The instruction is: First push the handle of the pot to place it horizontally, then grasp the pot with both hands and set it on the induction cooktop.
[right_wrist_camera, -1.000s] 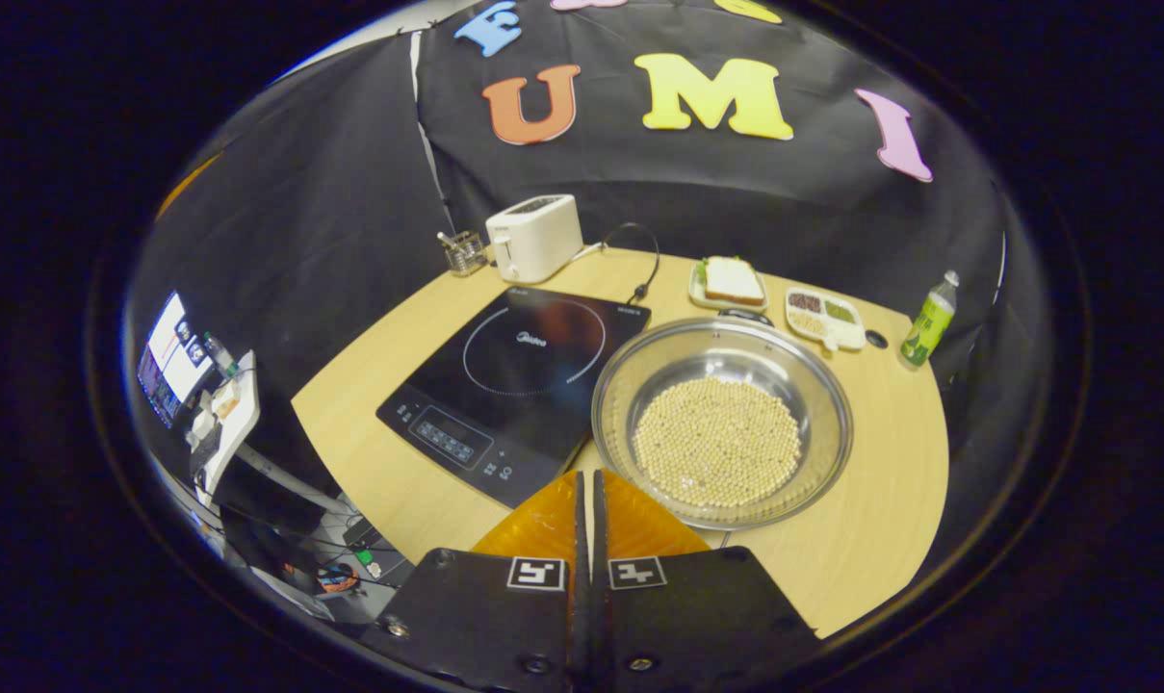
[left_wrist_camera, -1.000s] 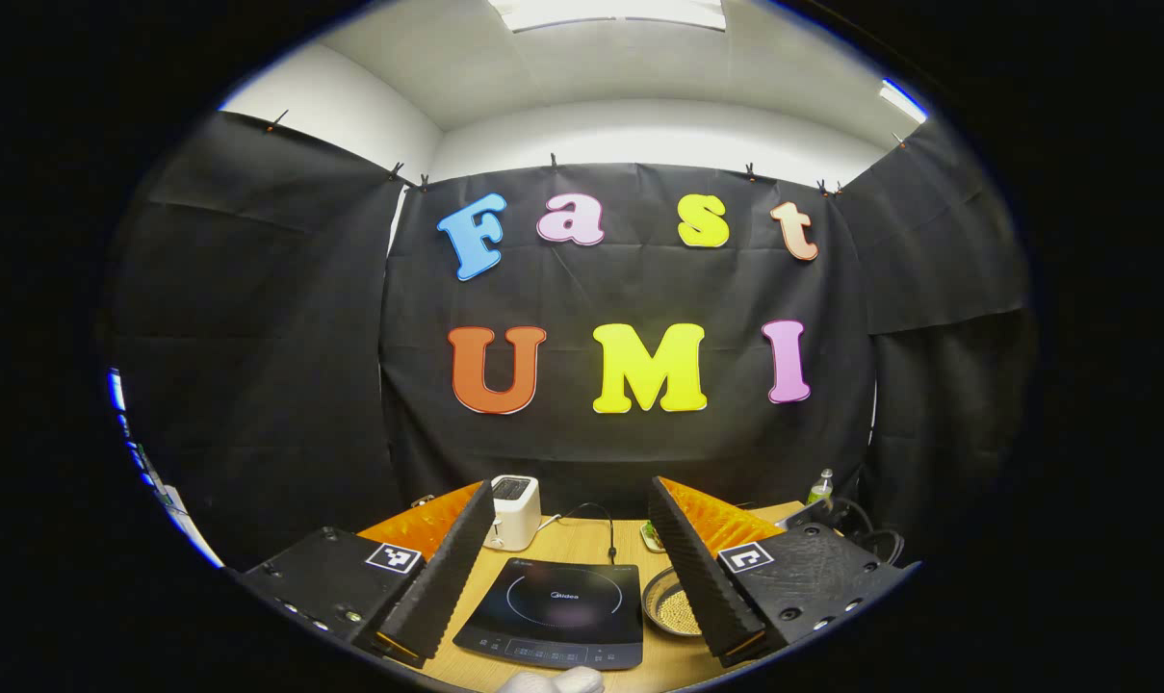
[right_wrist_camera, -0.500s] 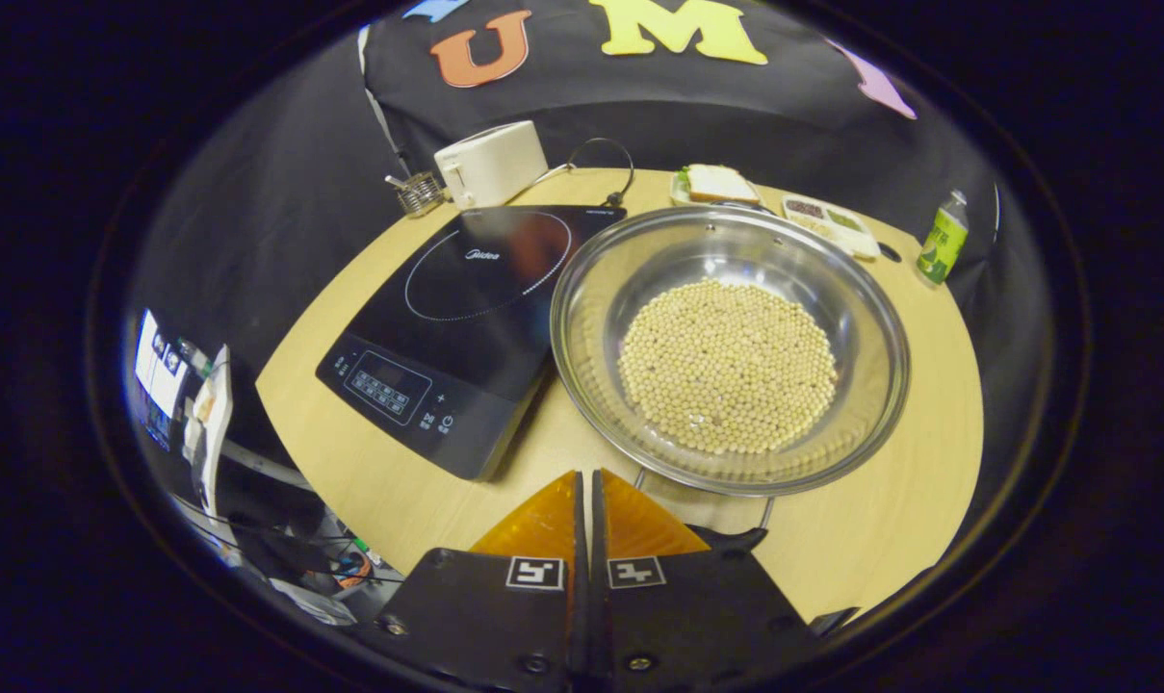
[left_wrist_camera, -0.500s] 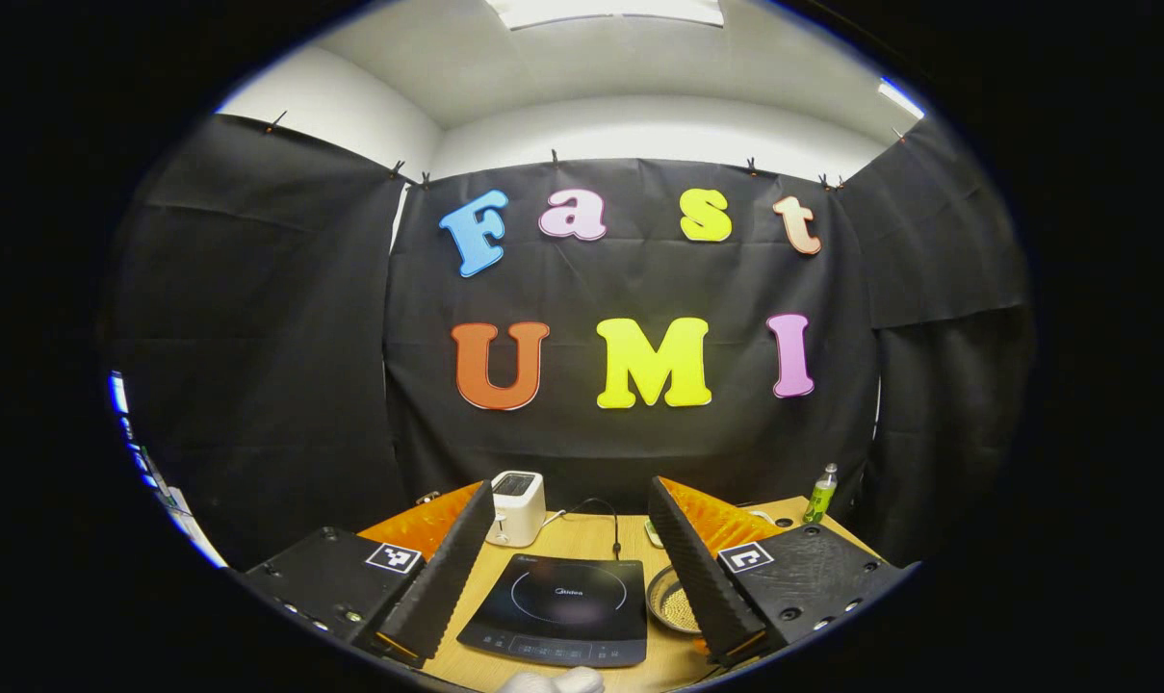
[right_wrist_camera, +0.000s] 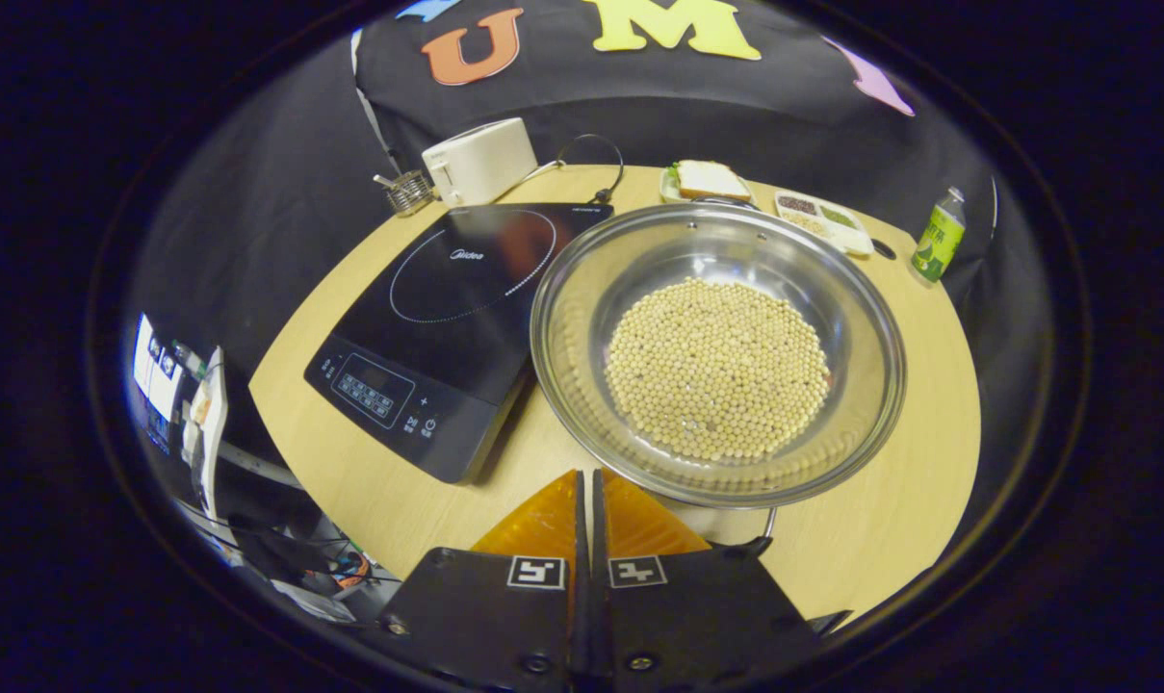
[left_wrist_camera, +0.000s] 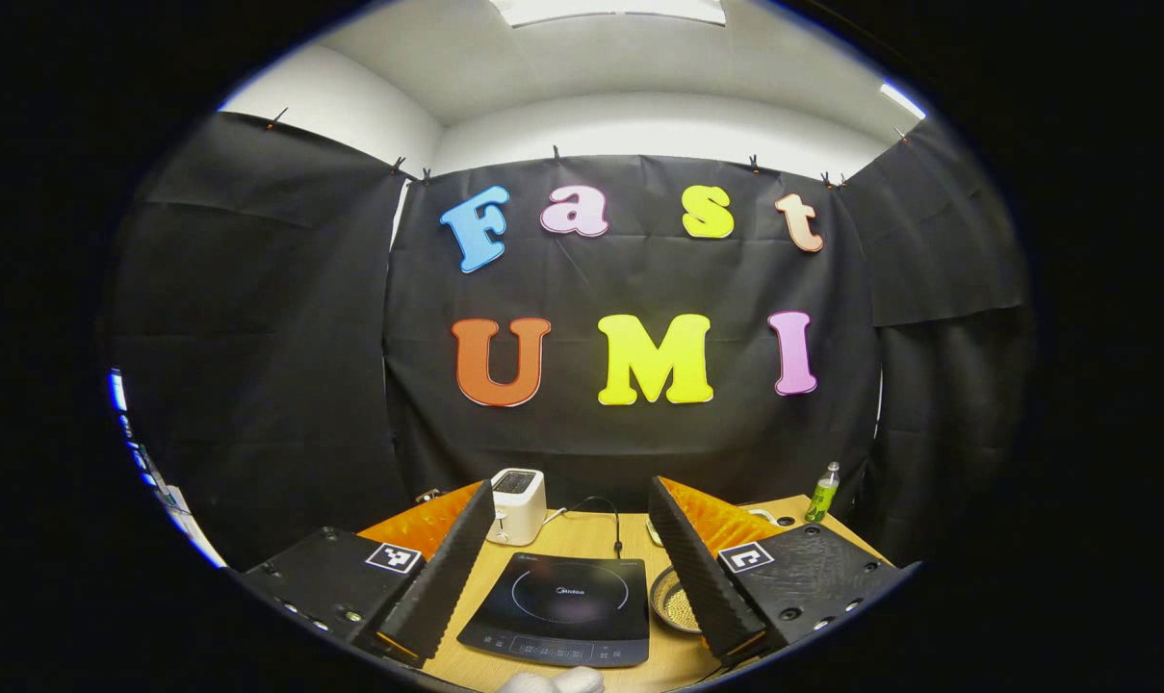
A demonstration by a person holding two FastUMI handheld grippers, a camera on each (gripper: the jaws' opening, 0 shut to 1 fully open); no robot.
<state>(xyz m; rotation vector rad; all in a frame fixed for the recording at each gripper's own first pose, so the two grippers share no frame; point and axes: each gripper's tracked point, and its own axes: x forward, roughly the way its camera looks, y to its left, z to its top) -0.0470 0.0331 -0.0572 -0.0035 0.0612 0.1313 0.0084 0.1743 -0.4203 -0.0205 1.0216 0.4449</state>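
The round shiny metal pot (right_wrist_camera: 718, 351) full of small pale beans sits on the light wooden table (right_wrist_camera: 890, 500), just to the right of the flat black induction cooktop (right_wrist_camera: 447, 318) in the right gripper view. The right gripper (right_wrist_camera: 586, 500) is low at the near rim of the pot, and its fingers are pressed together with nothing between them. A thin wire handle (right_wrist_camera: 760, 525) pokes out under the rim beside it. The left gripper (left_wrist_camera: 562, 539) is up high with its fingers wide apart, holding nothing. A white toaster (right_wrist_camera: 480, 159) stands behind the cooktop
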